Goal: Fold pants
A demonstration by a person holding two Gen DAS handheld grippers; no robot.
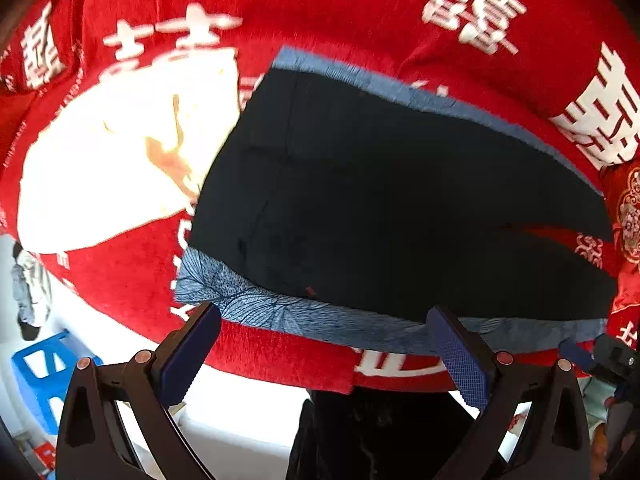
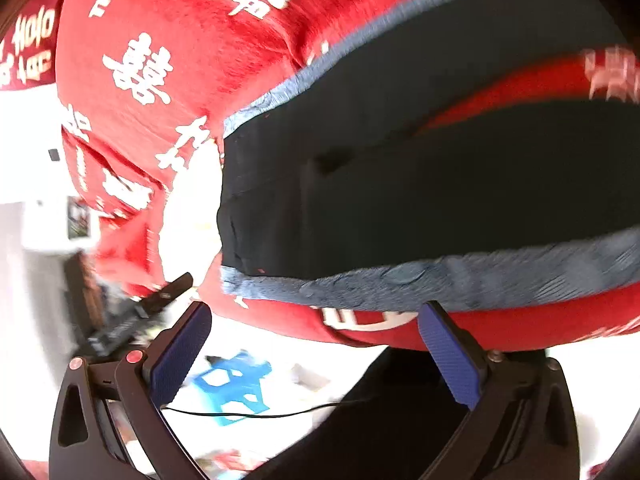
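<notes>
Two hand-held grippers in my feeds, both spread wide with nothing between the pads. Left hand-held gripper hangs just off the near edge of the pants, blue pads apart, tips over the trim but I can't tell if they touch it. Right hand-held gripper reads the same: jaws wide, empty, just short of the same near edge of the pants.

Pants are dark navy, nearly black, lying flat on a red cloth printed with white characters. I can't tell what is under the cloth. A blue patterned fabric sticks out from under the pants along the near edge and the far edge, like a border. In the right wrist view the two legs part, and a wedge of red cloth shows between them toward the right.

A washed-out white patch sits on the cloth just left of the pants; glare hides what it is. Below the cloth's near edge I see a bright floor and a blue plastic stool well left of the pants. Right wrist view shows that stool and a thin black cable across the floor. Both views are motion-blurred.
</notes>
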